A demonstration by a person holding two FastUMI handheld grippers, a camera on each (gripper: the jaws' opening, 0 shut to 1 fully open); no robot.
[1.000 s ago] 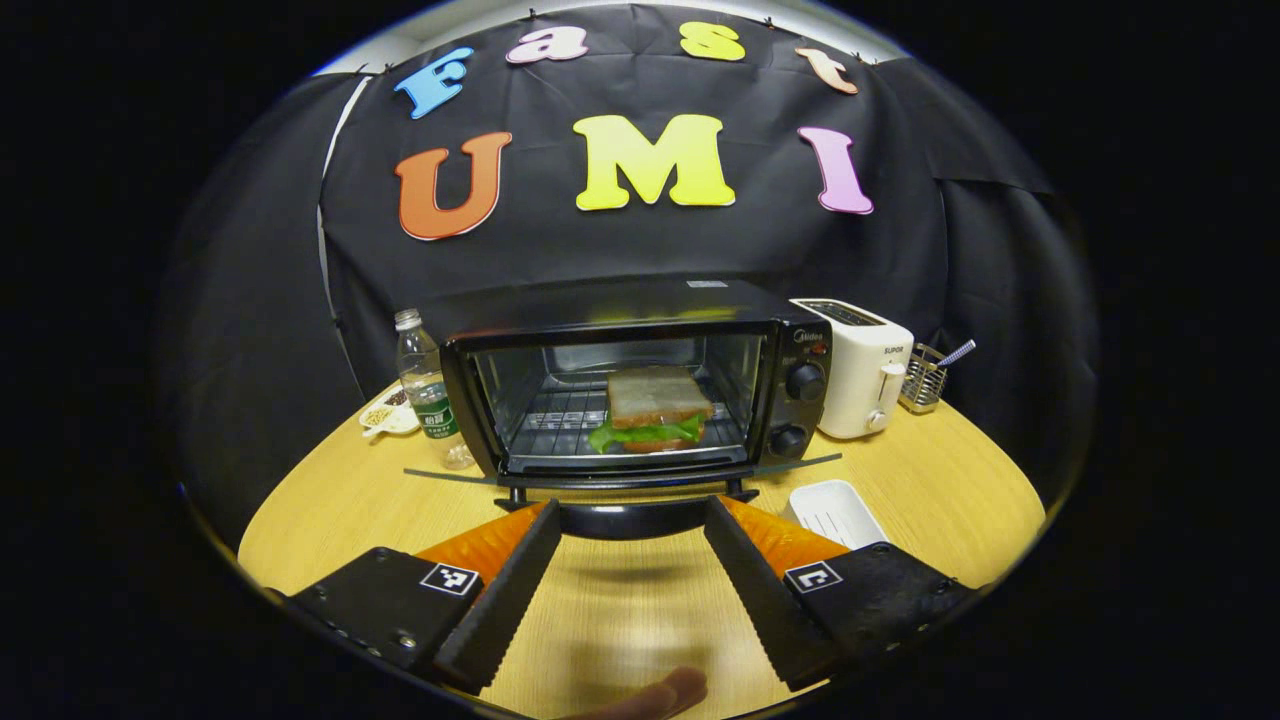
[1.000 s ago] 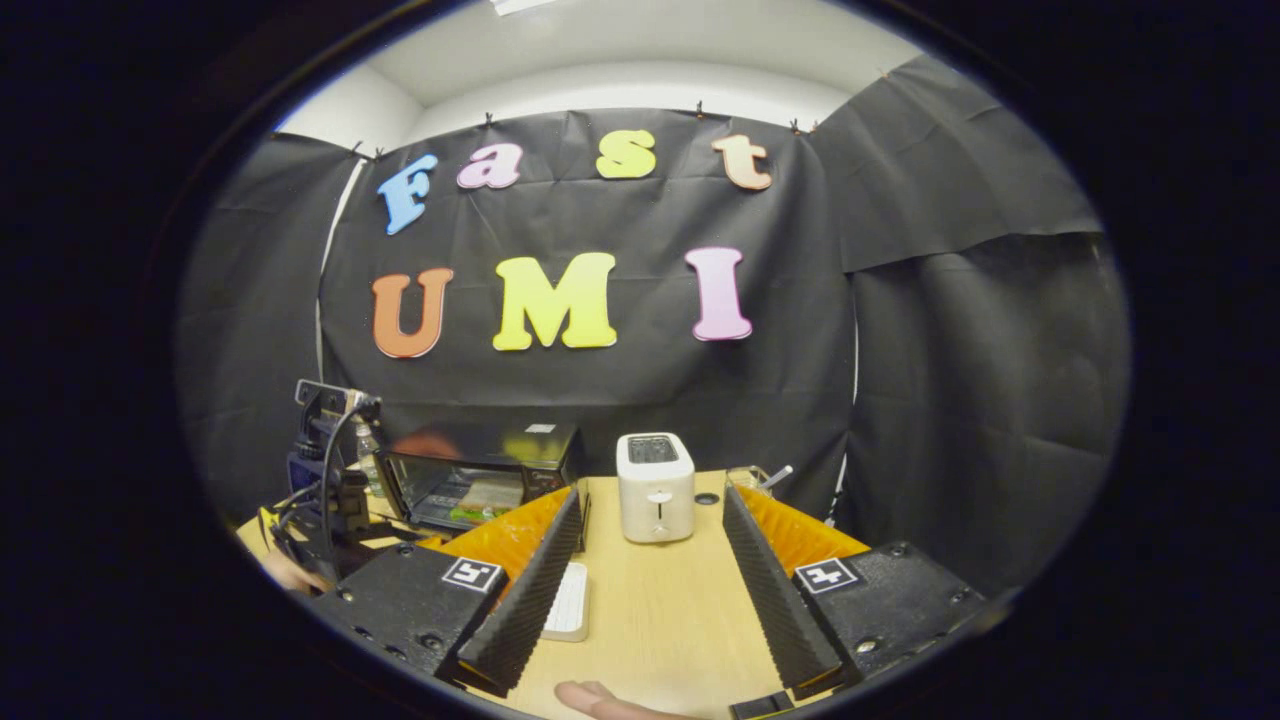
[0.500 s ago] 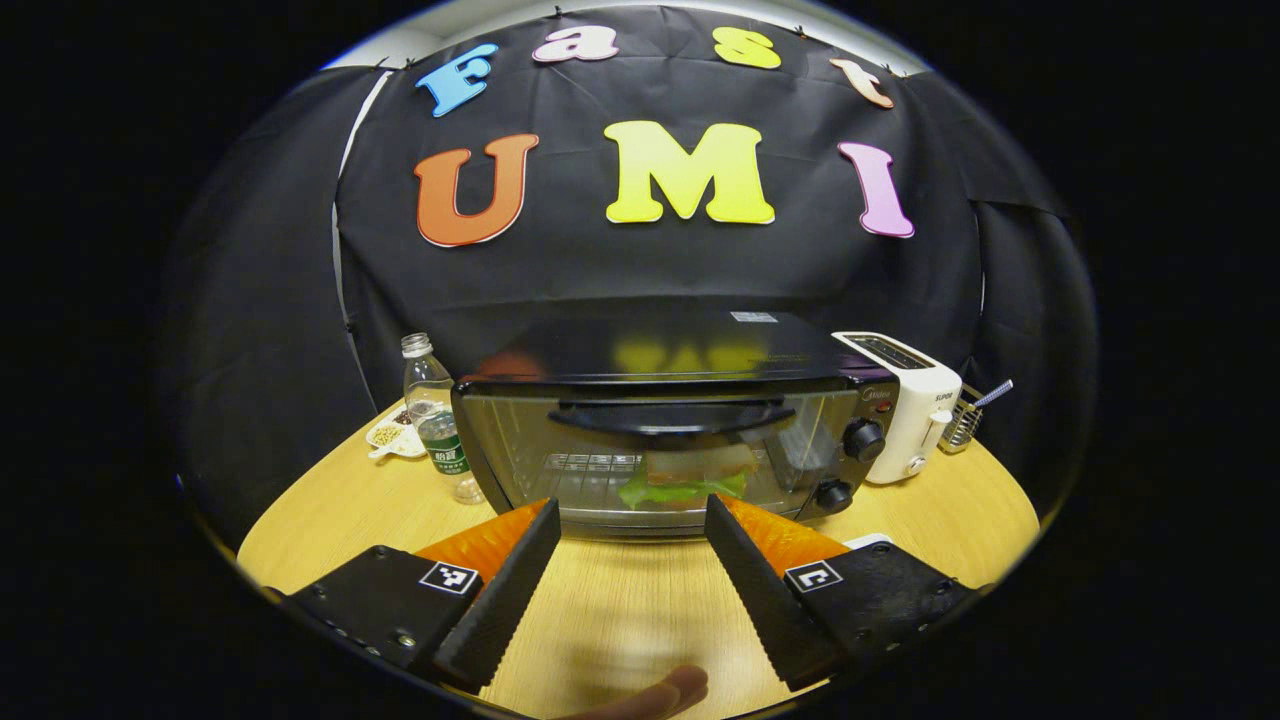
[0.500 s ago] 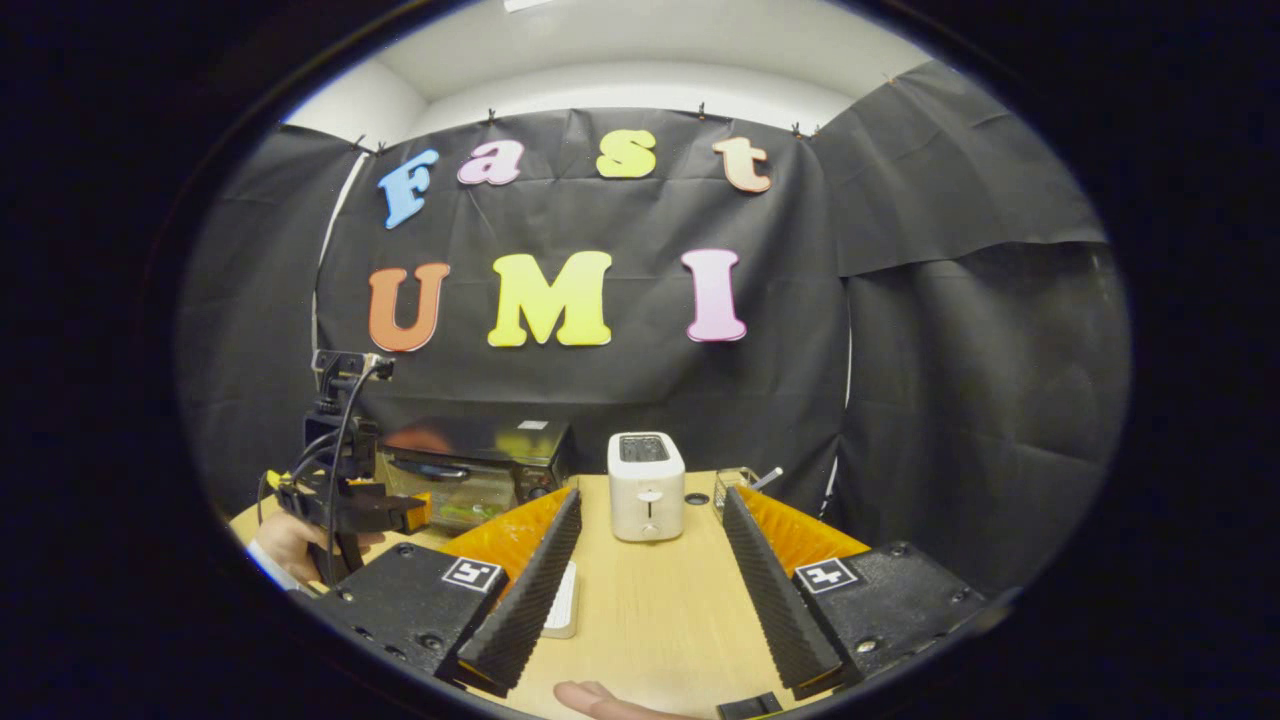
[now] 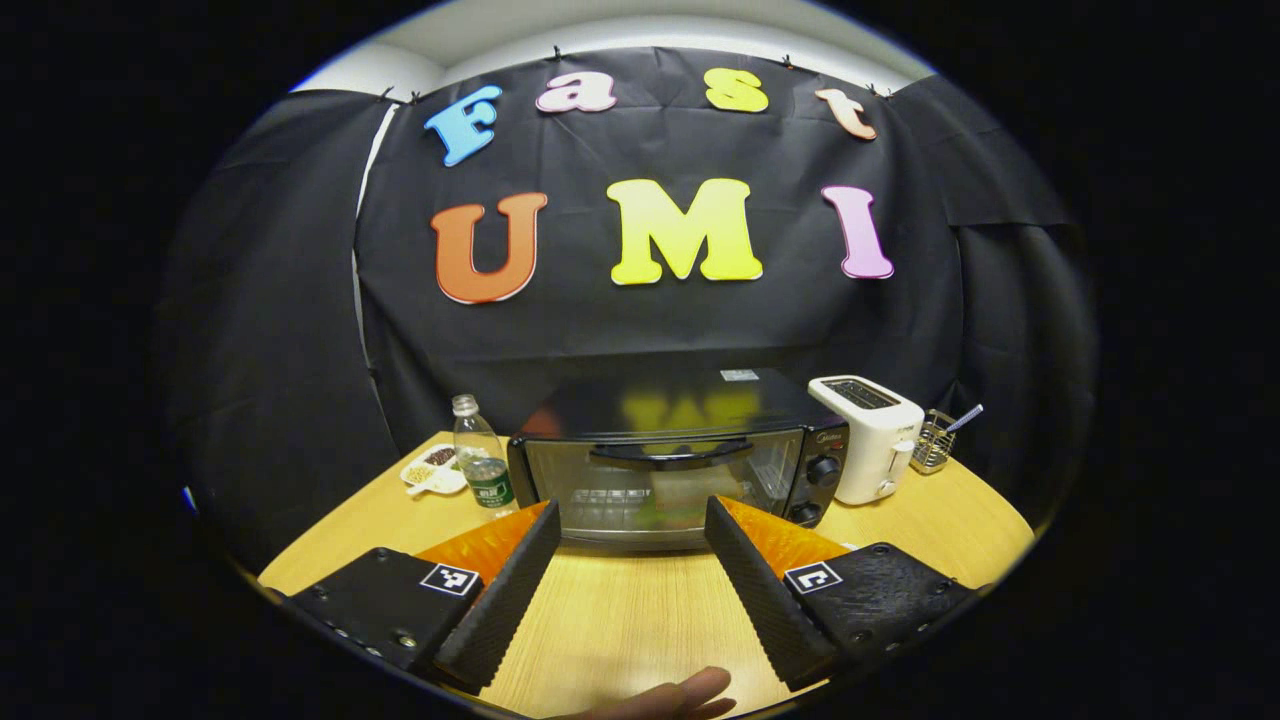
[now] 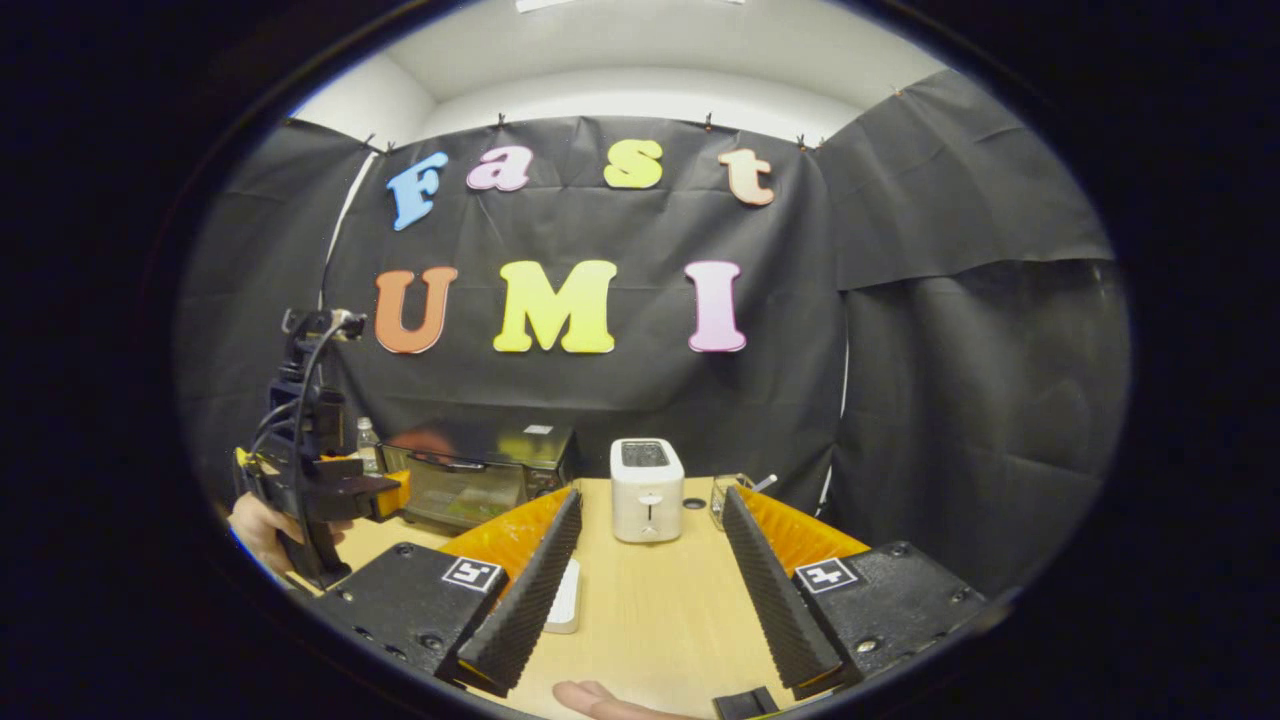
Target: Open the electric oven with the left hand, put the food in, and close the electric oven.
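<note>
Now we judge the task nearly finished: the oven stands with its glass door up against the front, and the food shows dimly as a pale slab behind the glass, on the wire rack. Going from left to right in the left gripper view, we see a small white dish of seeds, a clear plastic bottle with a green label, then the boxy black oven with its curved black handle and two round knobs, then a smooth white toaster and a wire holder at the far right of the pale wooden table. Our left gripper hangs a little way off the door, its ribbed black fingers spread wide and holding nothing. In the right gripper view our right gripper points at the toaster, fingers likewise wide and empty. Next, we think, little is called for beyond checking that the door sits flush and drawing both grippers clear.
</note>
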